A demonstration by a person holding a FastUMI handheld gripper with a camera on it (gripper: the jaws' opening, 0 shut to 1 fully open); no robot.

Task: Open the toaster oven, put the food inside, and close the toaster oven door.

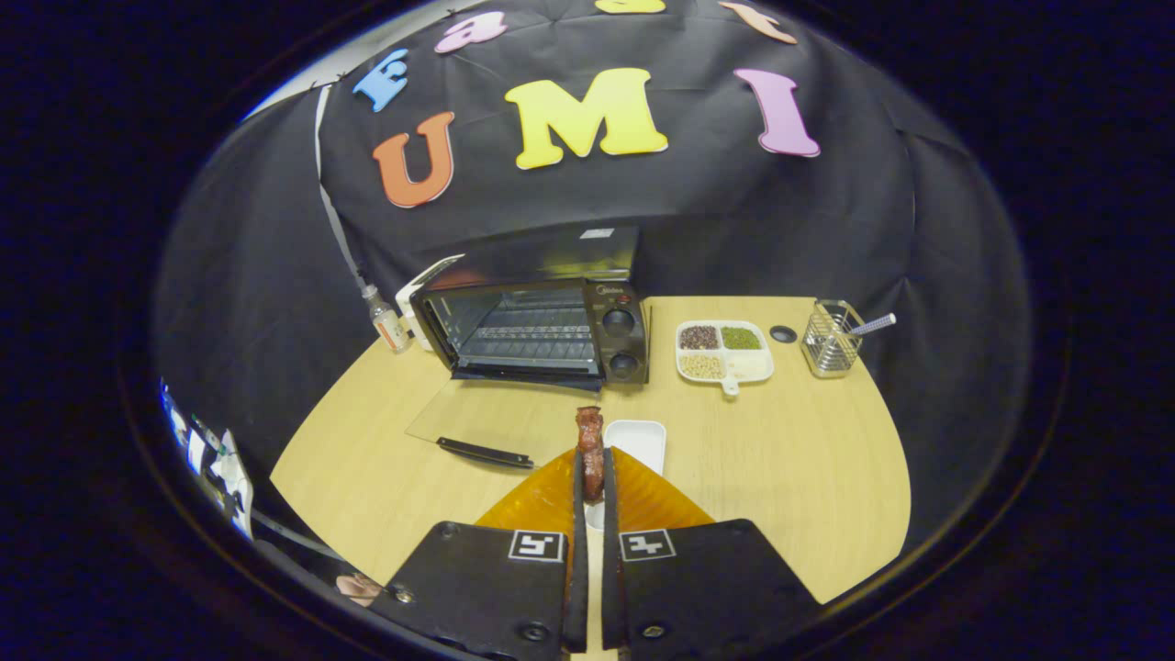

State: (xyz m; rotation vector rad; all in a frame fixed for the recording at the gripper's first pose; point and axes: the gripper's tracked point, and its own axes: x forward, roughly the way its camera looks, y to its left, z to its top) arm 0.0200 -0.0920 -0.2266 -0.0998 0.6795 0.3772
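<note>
Clamped between the tool's (592, 477) two fingers stood a brown piece of food (590, 450), held upright above the counter (789, 459). Just beyond it lay a small white tray (640, 439). Farther back sat the toaster oven (542, 332), its glass door (477, 418) folded flat onto the counter, rack bare. A divided dish (725, 352) of beans rested to its right.

- Gripper (592, 491) pinches food (589, 450).
- Bare table (514, 413) ahead; oven (537, 332) mouth unobstructed.
- Lowered door (486, 424) overlies approach; white dish (638, 441) just beside.
</note>
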